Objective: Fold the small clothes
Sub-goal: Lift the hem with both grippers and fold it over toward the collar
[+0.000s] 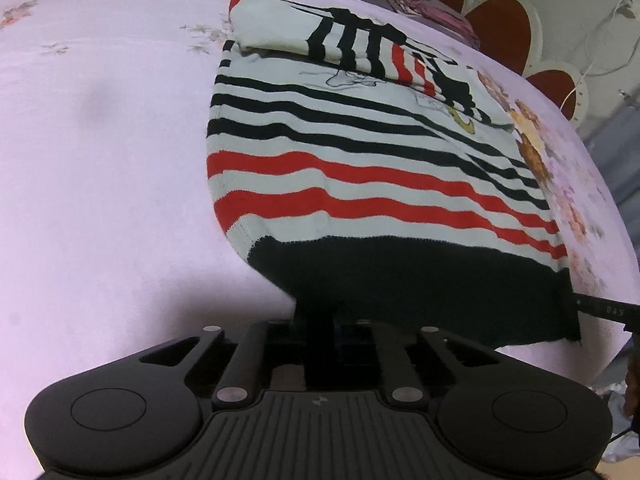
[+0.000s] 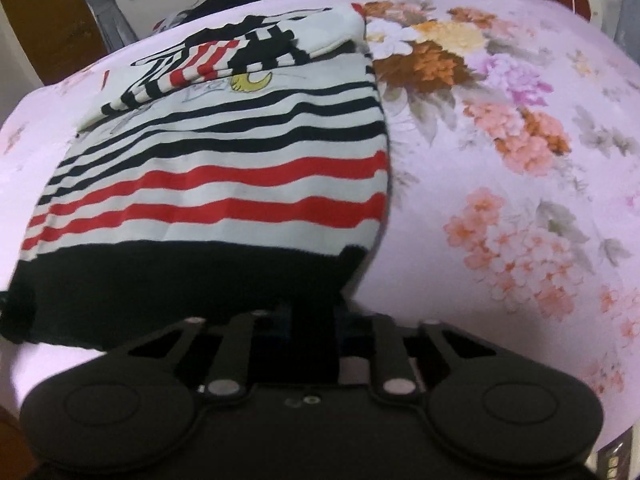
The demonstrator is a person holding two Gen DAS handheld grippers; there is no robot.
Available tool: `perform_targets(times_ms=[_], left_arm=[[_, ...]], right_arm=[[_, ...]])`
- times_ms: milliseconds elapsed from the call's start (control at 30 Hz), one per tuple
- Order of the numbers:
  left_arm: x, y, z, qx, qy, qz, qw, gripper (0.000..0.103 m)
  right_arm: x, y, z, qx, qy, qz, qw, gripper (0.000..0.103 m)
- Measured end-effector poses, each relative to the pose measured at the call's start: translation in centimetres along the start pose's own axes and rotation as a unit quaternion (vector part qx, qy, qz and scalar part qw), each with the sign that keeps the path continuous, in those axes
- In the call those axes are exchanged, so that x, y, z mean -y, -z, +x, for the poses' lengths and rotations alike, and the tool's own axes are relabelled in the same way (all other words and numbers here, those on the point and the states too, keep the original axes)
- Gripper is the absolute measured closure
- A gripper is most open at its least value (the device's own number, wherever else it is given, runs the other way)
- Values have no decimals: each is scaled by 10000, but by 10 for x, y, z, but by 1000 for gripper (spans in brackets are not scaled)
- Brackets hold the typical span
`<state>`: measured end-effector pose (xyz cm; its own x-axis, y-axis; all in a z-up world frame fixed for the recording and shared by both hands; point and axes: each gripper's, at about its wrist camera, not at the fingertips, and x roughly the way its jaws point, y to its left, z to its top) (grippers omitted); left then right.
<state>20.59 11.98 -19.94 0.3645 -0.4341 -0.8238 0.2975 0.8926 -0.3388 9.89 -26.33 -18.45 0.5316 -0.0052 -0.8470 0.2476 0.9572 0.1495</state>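
- Left tongs (image 1: 316, 320) are clamped on the black hem of the striped sweater (image 1: 360, 152), near its left corner.
- Right tongs (image 2: 312, 312) are clamped on the same hem, near its right corner.
- Hem is raised off the bed (image 1: 100, 160); the rest of the sweater lies on the pink flowered sheet, its sleeves folded across the chest.
- Beyond it, a pile of clothes (image 1: 432, 8) sits by the red headboard (image 1: 500, 28).

A pink floral bedsheet (image 2: 500, 160) lies below a red-and-white headboard (image 1: 500, 24).
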Motion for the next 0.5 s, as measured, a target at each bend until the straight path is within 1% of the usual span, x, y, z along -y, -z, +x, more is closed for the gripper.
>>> perform_targets(times_ms=[67, 133, 167, 300, 400, 500], left_arm=[[0, -4, -3, 54, 85, -18, 9999, 96], [2, -10, -9, 197, 133, 16, 9997, 96], [3, -14, -12, 304, 161, 35, 9994, 96], [10, -39, -23, 750, 224, 110, 9969, 97], [13, -64, -25, 1081, 290, 110, 9937, 97], [16, -90, -18, 1364, 310, 133, 9901, 97]], right_arm=[[5, -4, -3, -18, -167, 184, 9997, 97], [10, -8, -8, 62, -367, 324, 9988, 98], [11, -12, -12, 127, -497, 399, 9979, 98], [12, -33, -23, 382, -781, 523, 9948, 98], [10, -56, -26, 633, -814, 432, 9937, 98], [8, -85, -19, 840, -831, 396, 9922, 98]])
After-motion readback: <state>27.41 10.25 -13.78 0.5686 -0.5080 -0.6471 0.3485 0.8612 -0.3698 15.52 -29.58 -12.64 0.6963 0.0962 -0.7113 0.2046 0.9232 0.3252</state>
